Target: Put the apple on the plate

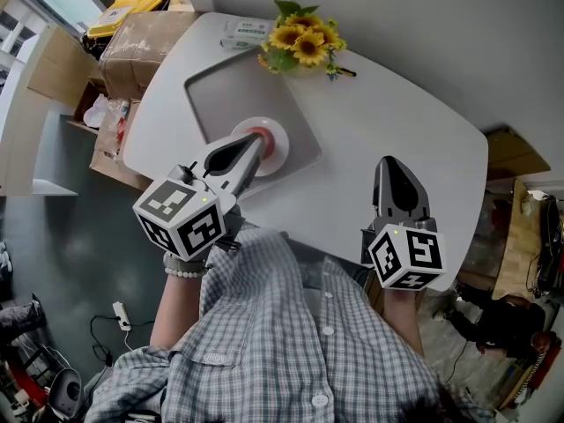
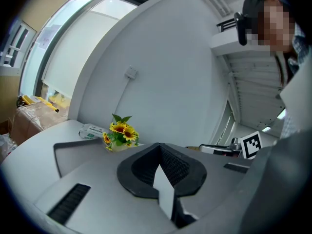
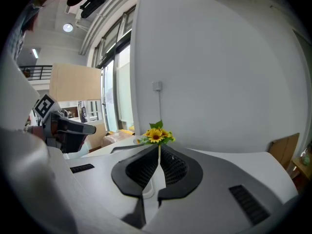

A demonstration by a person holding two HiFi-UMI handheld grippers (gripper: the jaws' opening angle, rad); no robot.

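Two grippers are held low over the near side of the white table (image 1: 414,122). Right gripper (image 1: 389,167): jaws pressed together, empty, bare tabletop all round. Left gripper (image 1: 251,145): jaws likewise closed on nothing, above the plate (image 1: 280,152). The apple (image 1: 267,134) is seen on the plate, mostly covered. The plate sits on the grey tray's (image 1: 238,95) near edge. Sunflowers (image 1: 304,40) and a packet (image 1: 245,32) are at the far edge, cardboard boxes (image 1: 132,47) off the left.

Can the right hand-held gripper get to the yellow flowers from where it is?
Probably yes. Only bare table lies between the right hand-held gripper and the sunflowers, which sit straight ahead in its own view. Its jaws are together, so they would need to open first.
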